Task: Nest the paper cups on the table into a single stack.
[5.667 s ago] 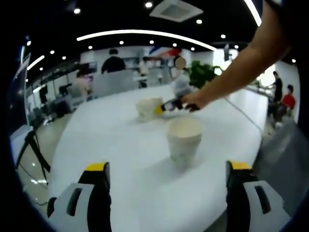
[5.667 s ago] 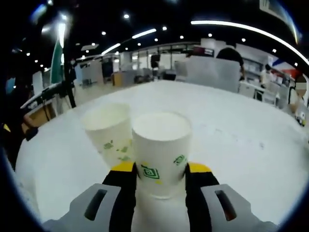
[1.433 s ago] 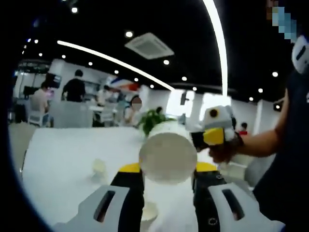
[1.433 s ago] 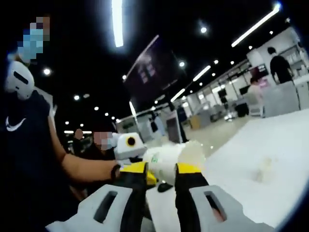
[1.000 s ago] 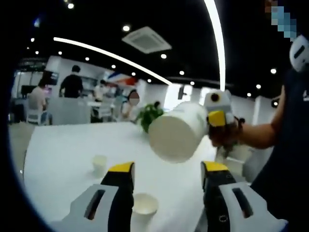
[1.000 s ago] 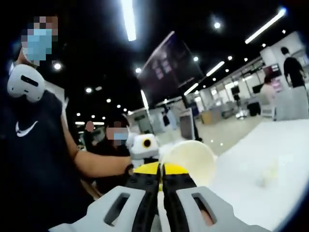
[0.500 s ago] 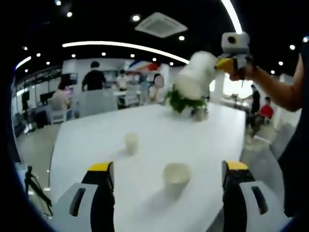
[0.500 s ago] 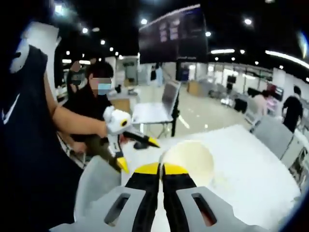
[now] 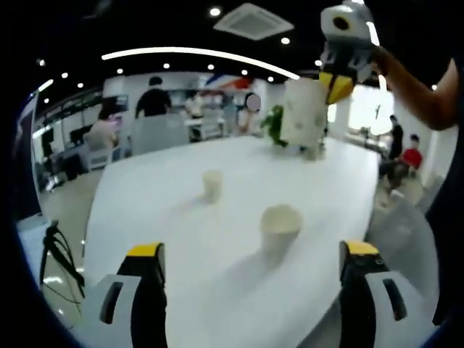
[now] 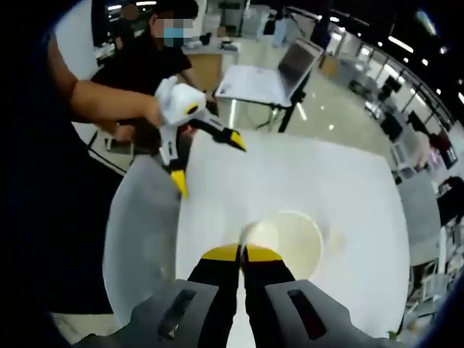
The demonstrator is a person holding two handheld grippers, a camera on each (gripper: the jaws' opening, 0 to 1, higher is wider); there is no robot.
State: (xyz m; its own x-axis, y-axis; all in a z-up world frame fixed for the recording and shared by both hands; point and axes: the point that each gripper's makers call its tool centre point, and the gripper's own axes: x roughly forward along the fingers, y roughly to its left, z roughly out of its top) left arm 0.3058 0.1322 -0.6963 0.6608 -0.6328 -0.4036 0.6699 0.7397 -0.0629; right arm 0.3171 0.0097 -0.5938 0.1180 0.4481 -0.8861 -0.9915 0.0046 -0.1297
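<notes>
White paper is what I am carrying high in my right gripper: the stacked cup is pinched by its rim, my right jaws pressing together on the wall with no gap between the yellow tips. In the left gripper view the same stack is hanging upright above the far right part of the table, mouth up, with my right gripper clamping it from above. Two loose cups are standing on the table below: the near cup, sitting toward the right edge, and the small far cup, standing farther in toward the middle, well apart from it. My left gripper is hovering low at the near edge, jaws spread wide and holding nothing; in the right gripper view it is splayed over the table's edge. I judge the near cup to be the next target: it is lying straight ahead between my left jaws, its long axis vertical, closer to my left hand than to the raised stack, so my left hand is the nearer one for it.
</notes>
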